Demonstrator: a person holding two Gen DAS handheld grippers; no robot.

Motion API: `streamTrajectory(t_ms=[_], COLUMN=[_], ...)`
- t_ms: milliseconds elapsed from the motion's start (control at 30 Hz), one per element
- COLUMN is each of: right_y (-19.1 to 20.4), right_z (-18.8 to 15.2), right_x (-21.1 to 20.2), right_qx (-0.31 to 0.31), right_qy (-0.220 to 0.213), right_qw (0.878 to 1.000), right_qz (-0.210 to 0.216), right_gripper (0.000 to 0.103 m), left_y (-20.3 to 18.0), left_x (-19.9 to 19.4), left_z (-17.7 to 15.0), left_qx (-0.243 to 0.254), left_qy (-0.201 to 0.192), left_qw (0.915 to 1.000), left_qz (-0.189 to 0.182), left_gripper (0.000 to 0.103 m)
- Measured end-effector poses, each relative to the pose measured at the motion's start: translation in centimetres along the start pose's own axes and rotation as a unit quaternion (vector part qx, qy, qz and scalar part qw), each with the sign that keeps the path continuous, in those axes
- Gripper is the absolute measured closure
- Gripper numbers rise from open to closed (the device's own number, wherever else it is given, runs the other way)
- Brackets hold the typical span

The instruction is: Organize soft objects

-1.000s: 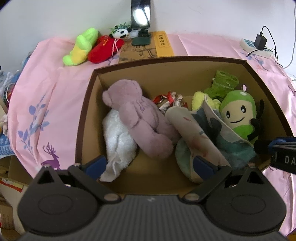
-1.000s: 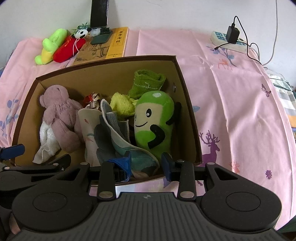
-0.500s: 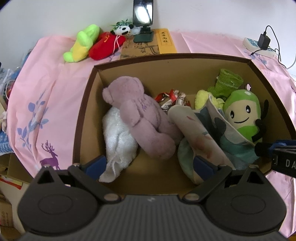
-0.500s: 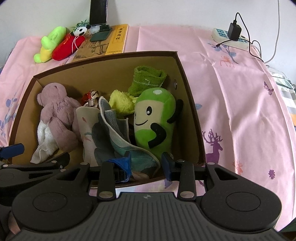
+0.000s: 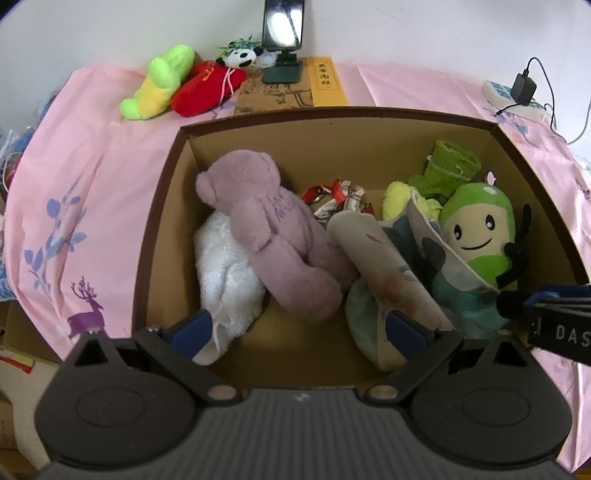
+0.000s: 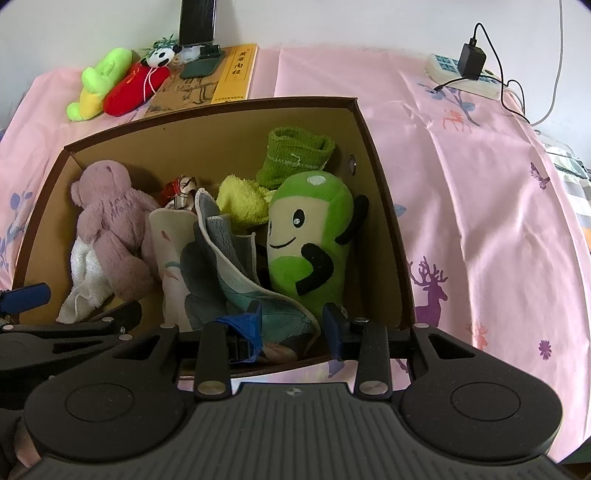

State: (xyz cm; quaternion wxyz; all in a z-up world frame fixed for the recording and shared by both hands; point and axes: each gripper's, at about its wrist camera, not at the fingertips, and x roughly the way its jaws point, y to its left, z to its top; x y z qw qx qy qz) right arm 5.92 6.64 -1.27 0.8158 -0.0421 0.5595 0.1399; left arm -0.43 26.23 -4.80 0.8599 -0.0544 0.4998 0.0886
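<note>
A brown cardboard box (image 5: 155, 229) (image 6: 384, 206) on the pink cloth holds a mauve teddy bear (image 5: 273, 236) (image 6: 110, 221), a white towel (image 5: 225, 273), a patterned cloth (image 5: 388, 273) (image 6: 229, 273), a green smiling plush (image 5: 480, 229) (image 6: 310, 236), a green sock (image 6: 291, 155) and a yellow cloth (image 6: 240, 199). My left gripper (image 5: 299, 332) is open and empty above the box's near edge. My right gripper (image 6: 291, 325) is open and empty at the near right of the box, beside the patterned cloth.
Behind the box lie a green-yellow plush (image 5: 155, 85), a red plush (image 5: 203, 88), a panda toy (image 5: 240, 57), a book (image 5: 295, 92) and a phone on a stand (image 5: 284, 22). A power strip with charger (image 6: 465, 70) lies at the back right.
Both grippers have pulled back and up a little from the box, so more of the table behind it shows. Their jaws have stayed open and the objects have not moved.
</note>
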Motion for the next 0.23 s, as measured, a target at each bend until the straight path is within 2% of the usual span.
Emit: streamTrajectory(t_ms=[100, 233], right_y=[0.02, 0.05], right_z=[-0.03, 0.06], right_x=[0.11, 0.28], right_qx=[-0.001, -0.003], right_qy=[0.001, 0.003], right_qw=[1.000, 1.000], right_qz=[0.000, 0.000], right_gripper=[0.084, 0.084], left_y=[-0.04, -0.03], left_x=[-0.31, -0.15], left_z=[-0.09, 0.16], left_qx=[0.002, 0.003], left_qy=[-0.019, -0.016], left_qw=[0.9998, 0.9998], left_qz=[0.005, 0.009], left_gripper=[0.005, 0.005])
